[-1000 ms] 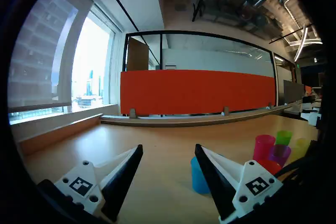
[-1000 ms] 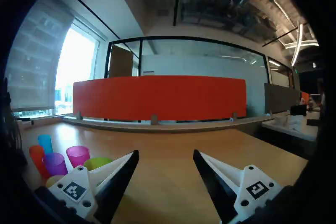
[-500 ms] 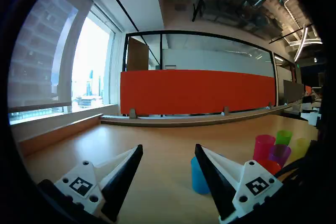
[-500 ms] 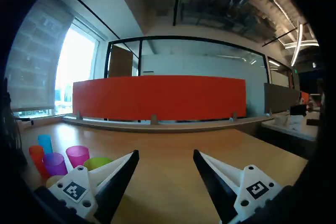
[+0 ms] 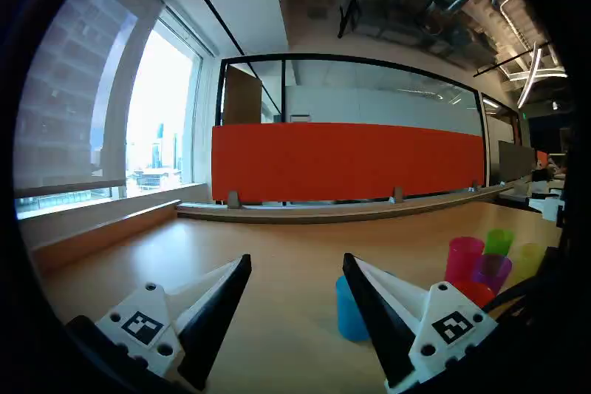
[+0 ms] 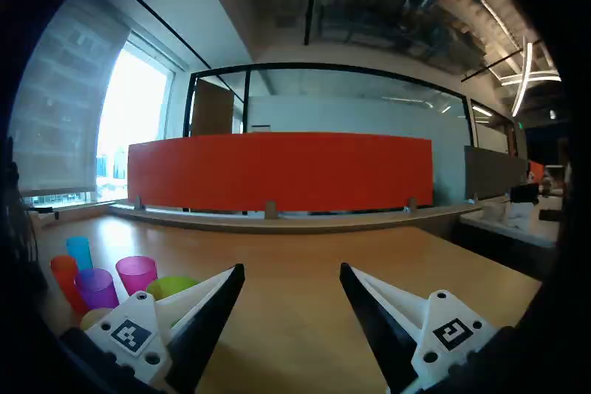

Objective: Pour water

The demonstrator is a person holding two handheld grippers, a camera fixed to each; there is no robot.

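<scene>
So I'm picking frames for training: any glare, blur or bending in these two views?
Left gripper view: the tall glass window is blown out white, and the long orange partition panel bows with fisheye distortion. Right gripper view: the same glare and bowing; the wooden tabletop looks sharp.

legible text: none, in either view
left gripper point(image 5: 295, 261) marker point(image 5: 142, 326): black-and-white coded square on white finger, no letters or digits
right gripper point(image 6: 290, 270) marker point(image 6: 130, 336): same coded square pattern, no wording
</scene>
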